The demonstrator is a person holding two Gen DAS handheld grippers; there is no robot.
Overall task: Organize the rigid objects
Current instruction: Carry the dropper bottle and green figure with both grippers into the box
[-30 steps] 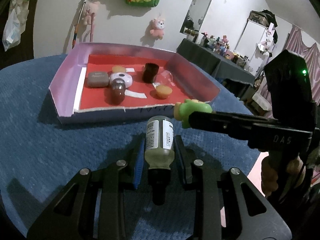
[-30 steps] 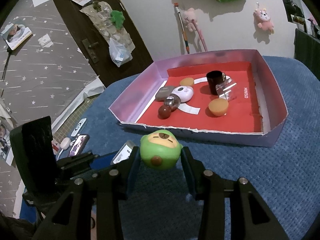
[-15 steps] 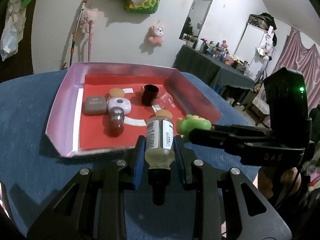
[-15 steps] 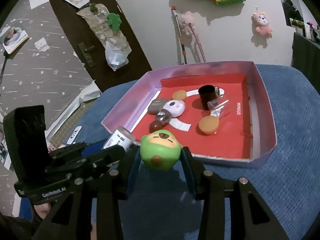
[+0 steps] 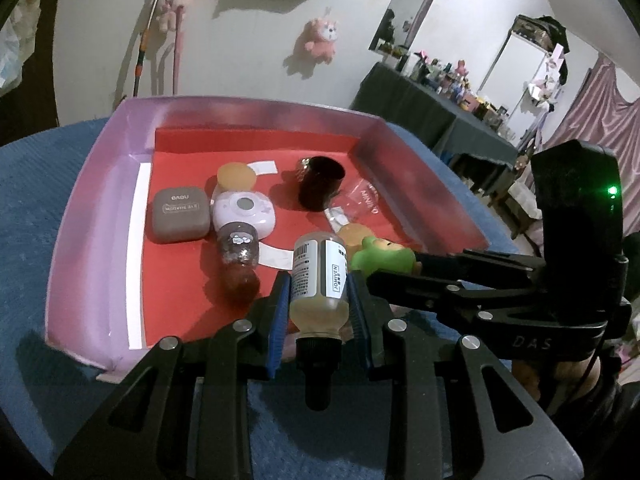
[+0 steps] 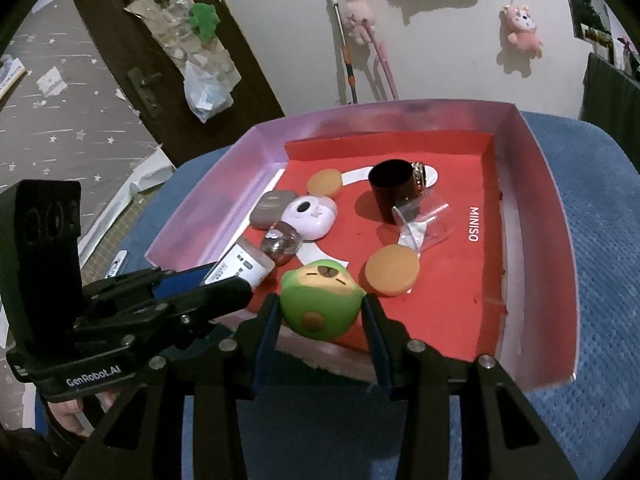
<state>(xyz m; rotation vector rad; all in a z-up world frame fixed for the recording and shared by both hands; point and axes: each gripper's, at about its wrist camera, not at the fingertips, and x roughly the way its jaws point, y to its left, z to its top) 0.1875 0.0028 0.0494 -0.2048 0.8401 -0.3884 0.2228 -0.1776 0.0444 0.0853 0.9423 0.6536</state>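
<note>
My left gripper (image 5: 319,292) is shut on a small labelled bottle (image 5: 319,280) of yellowish liquid, cap toward the camera, held over the near edge of the pink box (image 5: 92,184) with a red floor. My right gripper (image 6: 320,312) is shut on a round green toy (image 6: 320,304) with a brown face, also over the box's near wall (image 6: 556,280). In the left wrist view the green toy (image 5: 384,258) sits just right of the bottle. The bottle (image 6: 240,268) shows left of the toy in the right wrist view.
Inside the box lie a grey case (image 5: 180,216), a white round device (image 5: 244,210), a glittery brown bottle (image 5: 238,256), a black cup (image 5: 322,186), a clear cup (image 6: 424,222) and two tan discs (image 6: 392,270). The box rests on a blue cloth surface (image 6: 600,240).
Both grippers moved forward with their loads, from in front of the box to over its near edge. The box now looks closer and larger in both views.
</note>
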